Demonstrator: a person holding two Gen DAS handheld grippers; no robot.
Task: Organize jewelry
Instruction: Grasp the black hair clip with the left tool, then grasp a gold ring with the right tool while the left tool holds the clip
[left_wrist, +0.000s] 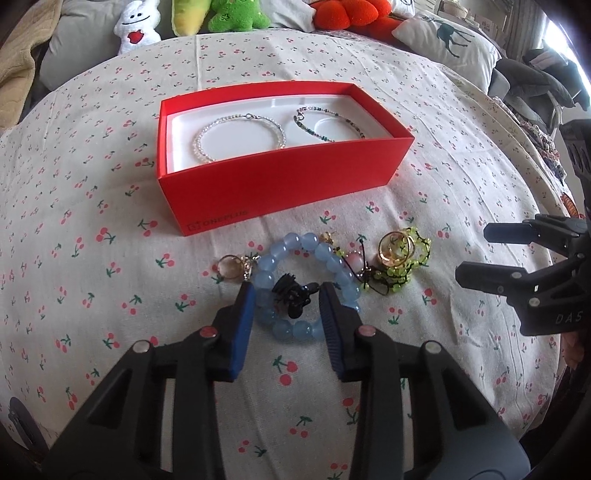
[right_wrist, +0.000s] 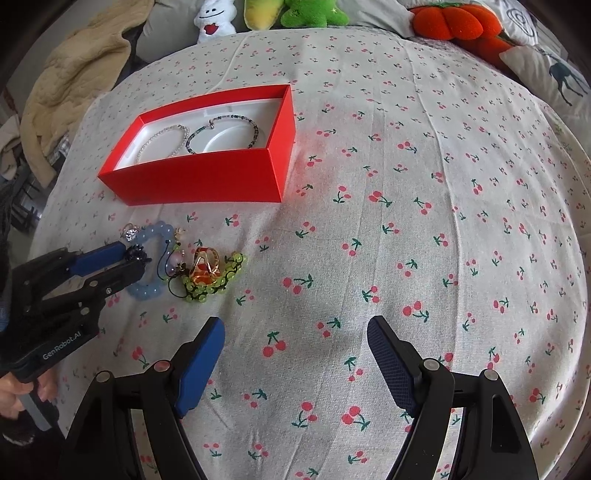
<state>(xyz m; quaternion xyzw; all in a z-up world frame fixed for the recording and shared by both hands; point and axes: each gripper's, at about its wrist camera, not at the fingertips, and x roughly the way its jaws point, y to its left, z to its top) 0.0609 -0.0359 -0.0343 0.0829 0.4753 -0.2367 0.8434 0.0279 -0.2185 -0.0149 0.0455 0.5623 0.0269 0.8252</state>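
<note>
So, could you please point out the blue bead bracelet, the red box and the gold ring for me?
blue bead bracelet (left_wrist: 275, 254): left wrist view, on a bead of its far arc.
red box (left_wrist: 273, 177): left wrist view, on its near outer wall.
gold ring (left_wrist: 393, 249): left wrist view, on its band.

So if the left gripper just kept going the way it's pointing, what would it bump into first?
Probably the small black ornament between the left gripper's fingertips, inside the blue bead bracelet; depth is hard to judge.
</note>
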